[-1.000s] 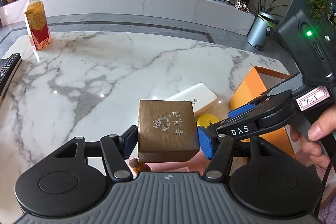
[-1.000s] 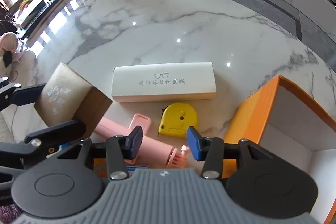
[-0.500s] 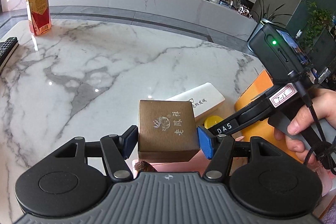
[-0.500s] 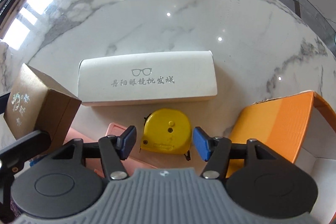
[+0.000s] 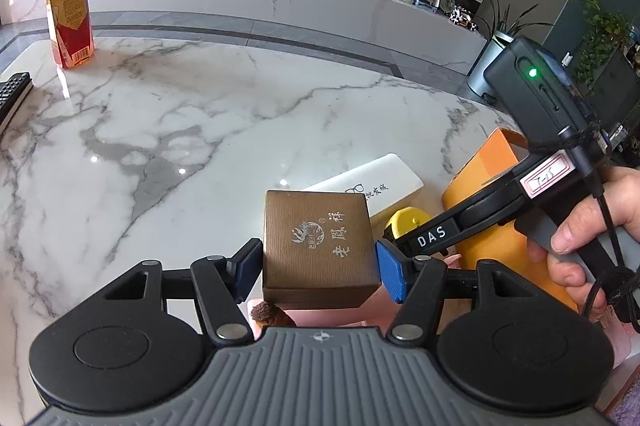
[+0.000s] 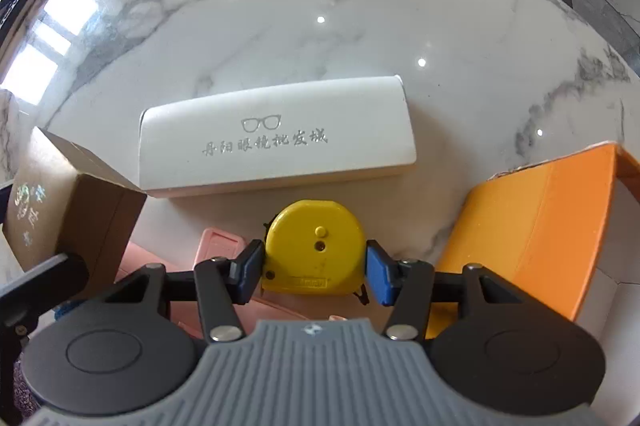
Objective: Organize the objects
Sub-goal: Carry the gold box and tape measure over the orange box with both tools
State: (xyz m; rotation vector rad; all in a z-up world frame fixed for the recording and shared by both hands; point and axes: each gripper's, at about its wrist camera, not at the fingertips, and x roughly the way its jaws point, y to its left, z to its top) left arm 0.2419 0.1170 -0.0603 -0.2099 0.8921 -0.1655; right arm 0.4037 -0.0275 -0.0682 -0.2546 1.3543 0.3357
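My left gripper [image 5: 318, 264] is shut on a brown gift box [image 5: 318, 242] with silver lettering and holds it above the marble table. The box also shows at the left of the right wrist view [image 6: 76, 210]. My right gripper [image 6: 314, 266] has its blue pads against both sides of a yellow tape measure [image 6: 314, 246] that lies on the table. A white glasses case [image 6: 276, 134] lies just beyond it. An open orange box [image 6: 552, 222] stands to the right. In the left wrist view the right gripper's finger [image 5: 460, 222] reaches down over the tape measure [image 5: 404, 222].
A pink object [image 6: 216, 250] lies under and left of the tape measure. A tea bottle [image 5: 70, 16] stands at the table's far left corner. A black remote [image 5: 12, 94] lies at the left edge. The marble table [image 5: 200, 114] spreads beyond.
My right gripper moved forward and down over the yellow tape measure and closed its pads onto it. My left gripper kept hold of the brown box, nearly still.
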